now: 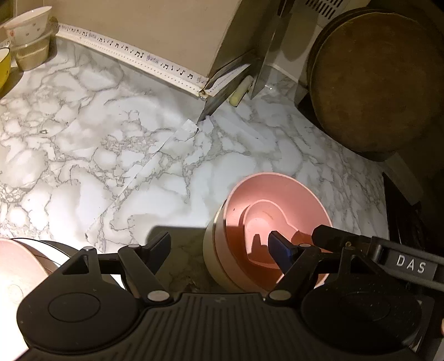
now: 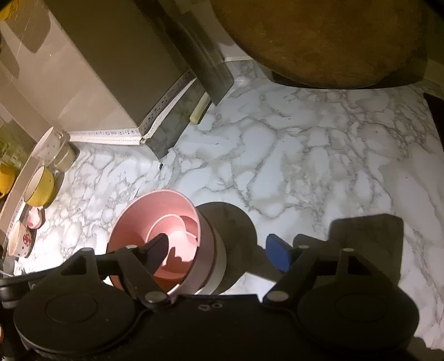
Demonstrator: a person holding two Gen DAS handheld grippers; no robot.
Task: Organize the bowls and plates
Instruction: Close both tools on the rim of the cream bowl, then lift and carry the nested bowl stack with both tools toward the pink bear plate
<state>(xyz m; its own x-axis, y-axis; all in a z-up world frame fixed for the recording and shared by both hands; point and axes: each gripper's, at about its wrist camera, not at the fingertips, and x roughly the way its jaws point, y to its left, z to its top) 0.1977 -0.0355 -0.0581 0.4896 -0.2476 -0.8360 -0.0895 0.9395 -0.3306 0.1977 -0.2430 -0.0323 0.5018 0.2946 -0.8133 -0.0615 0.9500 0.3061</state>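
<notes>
Left of the pink bowl stack (image 2: 166,238), by the wall: loose yellow bowl (image 2: 40,186) and patterned bowls (image 2: 20,238), not yet gathered. Stack itself nested, sitting on the marble counter (image 2: 305,166). Left gripper (image 1: 219,241) wide open, empty. Right gripper (image 2: 219,247) wide open, straddling the stack's rim. Judged partway done.

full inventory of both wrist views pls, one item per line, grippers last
pink bowl: 1, pink, nested on a cream bowl, mid counter
yellow bowl: 1, yellow, far left by the wall
white patterned bowl: 1, white, stacked on a clear container, back left
round board: 1, brown, leaning at back right
counter: 1, white-grey marble
left gripper: open, one finger over the pink bowl
right gripper: open, straddling the pink bowl's rim
</notes>
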